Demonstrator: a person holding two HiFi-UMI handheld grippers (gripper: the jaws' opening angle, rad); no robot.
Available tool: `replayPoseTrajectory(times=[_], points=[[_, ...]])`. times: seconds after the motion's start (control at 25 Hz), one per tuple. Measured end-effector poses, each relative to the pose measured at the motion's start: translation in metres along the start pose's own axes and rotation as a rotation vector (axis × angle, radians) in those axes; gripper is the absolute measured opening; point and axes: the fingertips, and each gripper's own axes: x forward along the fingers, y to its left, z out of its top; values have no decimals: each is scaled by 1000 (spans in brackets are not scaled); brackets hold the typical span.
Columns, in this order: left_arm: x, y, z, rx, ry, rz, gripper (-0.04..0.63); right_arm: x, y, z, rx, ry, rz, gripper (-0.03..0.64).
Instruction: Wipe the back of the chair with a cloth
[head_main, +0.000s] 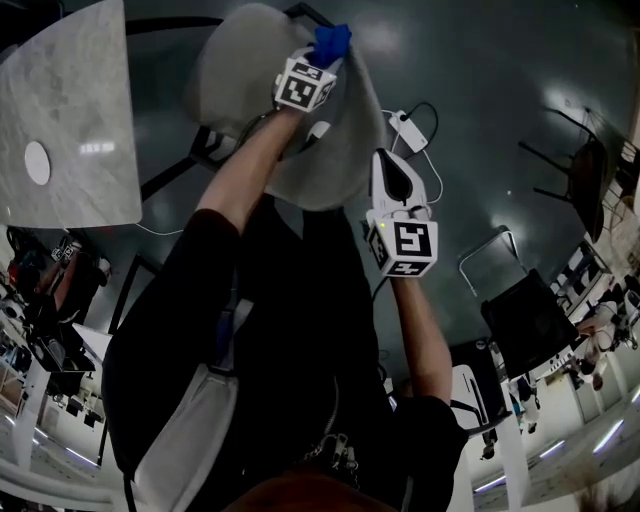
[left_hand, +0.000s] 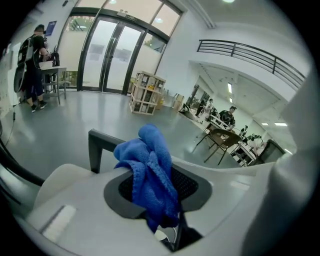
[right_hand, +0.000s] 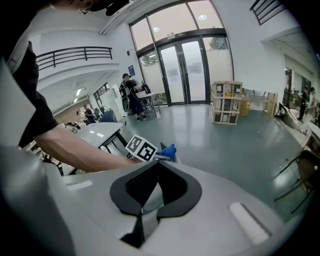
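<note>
**Wiping stance at the chair, seen from above.** My left gripper (head_main: 318, 62) is clamped on a crumpled blue microfibre cloth (left_hand: 150, 175). The bunch is pinched between the black pads and spills out past the jaw tips, so soft fabric rather than plastic meets the surface. In the head view the cloth sits at the far edge of the pale grey moulded chair with the black frame (head_main: 245, 95), on the side away from my body. I have stretched my left arm across the shell to bring it there, which is where I judge the backrest to be.

My right gripper (head_main: 388, 165) hangs at the near right edge of the chair. Its jaws are closed together with nothing between them. It has no part in the wipe and is held clear of the left arm's path, though near enough to steady the chair if it slides.

A grey marbled table top (head_main: 70, 110) lies to the left of the chair. A white power adapter with its cable (head_main: 410, 130) lies on the floor just to the right of it. I judge the cable to be a snag risk should the chair shift.
</note>
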Motion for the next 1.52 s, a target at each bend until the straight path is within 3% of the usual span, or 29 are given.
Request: replayPoseTrajectory(times=[0.16,0.4,0.76,1.04,1.28,1.52], points=[[11,-12,-8,36,49,-65,121,-1,-1,-12,-15,34,2,3],[8,-44,-17,91,58,-163,121,-3,-4,-15,-10,42,-14,3],[-23,-105,-56,246,111,-325,120,8,21,-14,-18,39,29,3],[-54,-145,-98,409,183,-486,120,10,27,-9,-31,42,42,3],[-74,-157,-140,478,248,-600,120,16,33,-14,-40,56,49,3],[-93,-162,-159,516,277,-658,120,24,39,-15,-49,61,54,3]])
